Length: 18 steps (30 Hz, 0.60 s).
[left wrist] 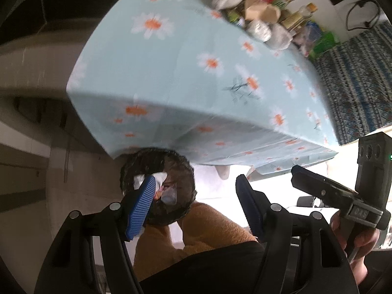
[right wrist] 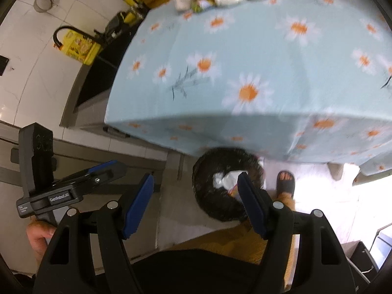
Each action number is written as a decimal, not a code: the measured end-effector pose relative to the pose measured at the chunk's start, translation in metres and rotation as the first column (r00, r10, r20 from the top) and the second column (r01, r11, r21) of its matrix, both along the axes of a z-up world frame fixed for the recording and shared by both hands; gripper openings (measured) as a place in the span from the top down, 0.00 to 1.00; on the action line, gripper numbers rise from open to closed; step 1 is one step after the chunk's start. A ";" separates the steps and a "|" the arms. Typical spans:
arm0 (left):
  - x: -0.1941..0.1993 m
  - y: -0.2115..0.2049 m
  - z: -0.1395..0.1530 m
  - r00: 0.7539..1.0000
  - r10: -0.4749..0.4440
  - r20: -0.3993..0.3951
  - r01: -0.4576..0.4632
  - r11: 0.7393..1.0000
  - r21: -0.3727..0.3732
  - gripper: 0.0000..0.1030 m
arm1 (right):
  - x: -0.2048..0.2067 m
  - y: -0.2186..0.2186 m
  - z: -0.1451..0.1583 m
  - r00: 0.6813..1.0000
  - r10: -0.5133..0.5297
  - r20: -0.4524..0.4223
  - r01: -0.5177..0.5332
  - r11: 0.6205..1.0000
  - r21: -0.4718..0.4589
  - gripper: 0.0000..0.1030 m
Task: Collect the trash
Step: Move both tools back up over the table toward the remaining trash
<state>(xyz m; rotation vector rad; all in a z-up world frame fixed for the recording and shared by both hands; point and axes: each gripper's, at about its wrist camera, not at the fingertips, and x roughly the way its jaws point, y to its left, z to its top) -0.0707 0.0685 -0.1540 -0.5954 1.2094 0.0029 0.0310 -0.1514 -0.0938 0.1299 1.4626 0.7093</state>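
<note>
A round black-lined trash bin (left wrist: 169,171) stands on the floor by the table's near edge, with white crumpled trash (left wrist: 161,178) inside; it also shows in the right wrist view (right wrist: 215,201) with its white trash (right wrist: 226,180). My left gripper (left wrist: 196,183) is open and empty, above the bin and my legs. My right gripper (right wrist: 196,182) is open and empty, held above the floor beside the bin. Each gripper shows in the other's view: the right one (left wrist: 318,183) and the left one (right wrist: 98,171).
A table with a light blue daisy cloth (left wrist: 196,73) fills the upper view. Boxes, bottles and bowls (left wrist: 257,7) crowd its far side. A sandalled foot (right wrist: 285,183) stands next to the bin. A counter with a sink and black faucet (right wrist: 63,34) lies to the left.
</note>
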 end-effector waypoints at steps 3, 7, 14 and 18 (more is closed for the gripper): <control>0.007 -0.002 0.015 0.999 -0.013 0.032 0.013 1.000 0.011 0.36 | 0.010 -0.007 0.014 0.998 -0.016 0.056 0.016 1.000 -0.005 0.31; 0.018 -0.007 0.035 0.997 -0.025 0.073 0.023 0.999 0.032 0.36 | 0.030 -0.016 0.030 0.992 -0.029 0.119 0.030 1.000 -0.003 0.31; 0.044 -0.015 0.058 0.994 -0.023 0.108 0.016 0.998 0.066 0.36 | 0.073 -0.026 0.046 0.983 -0.024 0.183 0.023 1.000 0.009 0.31; 0.062 -0.021 0.070 0.992 -0.020 0.122 0.009 0.996 0.089 0.36 | 0.099 -0.030 0.050 0.977 -0.015 0.211 0.013 1.000 0.008 0.31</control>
